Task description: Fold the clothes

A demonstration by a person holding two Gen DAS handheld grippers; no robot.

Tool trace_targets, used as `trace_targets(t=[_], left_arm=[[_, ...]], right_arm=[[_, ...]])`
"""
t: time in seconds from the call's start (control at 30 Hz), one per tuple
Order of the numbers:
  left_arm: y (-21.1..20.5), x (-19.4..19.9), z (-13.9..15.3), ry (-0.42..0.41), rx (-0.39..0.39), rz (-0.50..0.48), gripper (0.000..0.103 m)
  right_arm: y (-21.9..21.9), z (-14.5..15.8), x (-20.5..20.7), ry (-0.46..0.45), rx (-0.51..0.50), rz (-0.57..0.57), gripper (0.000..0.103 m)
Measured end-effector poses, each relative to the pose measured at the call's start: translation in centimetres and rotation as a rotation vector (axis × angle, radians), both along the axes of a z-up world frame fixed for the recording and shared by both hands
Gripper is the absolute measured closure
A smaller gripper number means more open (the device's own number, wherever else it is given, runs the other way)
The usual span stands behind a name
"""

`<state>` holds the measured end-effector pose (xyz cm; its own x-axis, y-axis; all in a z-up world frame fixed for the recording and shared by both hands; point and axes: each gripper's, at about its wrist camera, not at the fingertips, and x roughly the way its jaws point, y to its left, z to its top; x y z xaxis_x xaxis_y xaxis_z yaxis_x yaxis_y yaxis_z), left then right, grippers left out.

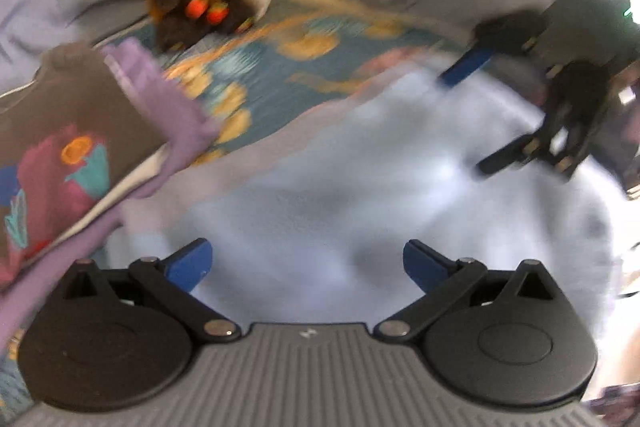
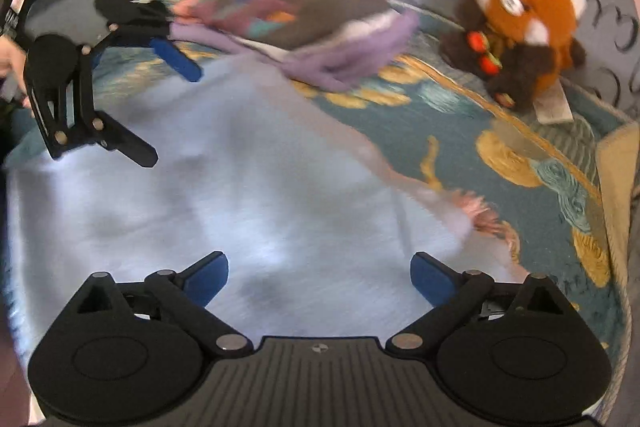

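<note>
Two hand-held tools hover over a pale blue garment (image 2: 224, 195) spread flat across a bed covered by a teal blanket (image 2: 460, 107) with gold patterns. The left tool (image 1: 307, 265) has its blue-tipped fingers spread well apart with only fabric showing between them, and the right tool (image 2: 319, 277) is likewise spread wide and holding nothing. Each tool faces the garment from its own side, likely so that both can take hold of an edge and fold it over. On the far left of the bed lies a stack of folded clothes (image 2: 304, 23), a brown printed top resting on purple pieces, probably finished items set aside to keep the working area free. A fluffy orange and brown toy animal (image 2: 516, 15) sits on the far right, clear of the garment. Both pictures are smeared by motion, so the garment's type, sleeves and hems cannot be made out, and its near edge is hidden beneath the tool bodies. A pinkish shape (image 2: 476, 211) at the garment's right edge is too blurred to identify.
</note>
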<state>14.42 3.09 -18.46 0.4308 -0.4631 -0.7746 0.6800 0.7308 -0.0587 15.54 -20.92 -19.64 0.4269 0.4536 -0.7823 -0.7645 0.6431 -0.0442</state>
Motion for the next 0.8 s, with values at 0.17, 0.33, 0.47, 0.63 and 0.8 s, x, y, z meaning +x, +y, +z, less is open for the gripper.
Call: trace_targets(t=[0.17, 0.33, 0.47, 0.63, 0.8], left_arm=[[-1.1, -6.3, -0.6, 0.065, 0.079, -0.215, 0.000], [-2.3, -8.7, -3.9, 0.070, 0.213, -0.246, 0.000], [-2.9, -8.8, -4.3, 0.058, 0.230, -0.199, 0.000], [-2.7, -9.5, -4.5, 0.035, 0.201, -0.130, 0.000], [-2.9, -10.1, -3.3, 0.047, 0.213, -0.085, 0.000]], right_arm=[[-0.1, -2.0, -5.3, 0.005, -0.106, 0.057, 0.000], [0.9, -4.3, -7.2, -0.011, -0.156, -0.027, 0.000], [1.3, -4.2, -6.8, 0.003, -0.173, -0.036, 0.000], [1.1, -4.1, -7.2, -0.017, -0.175, -0.046, 0.000], [-0.3, -2.3, -7.8, -0.018, -0.131, -0.133, 0.001]])
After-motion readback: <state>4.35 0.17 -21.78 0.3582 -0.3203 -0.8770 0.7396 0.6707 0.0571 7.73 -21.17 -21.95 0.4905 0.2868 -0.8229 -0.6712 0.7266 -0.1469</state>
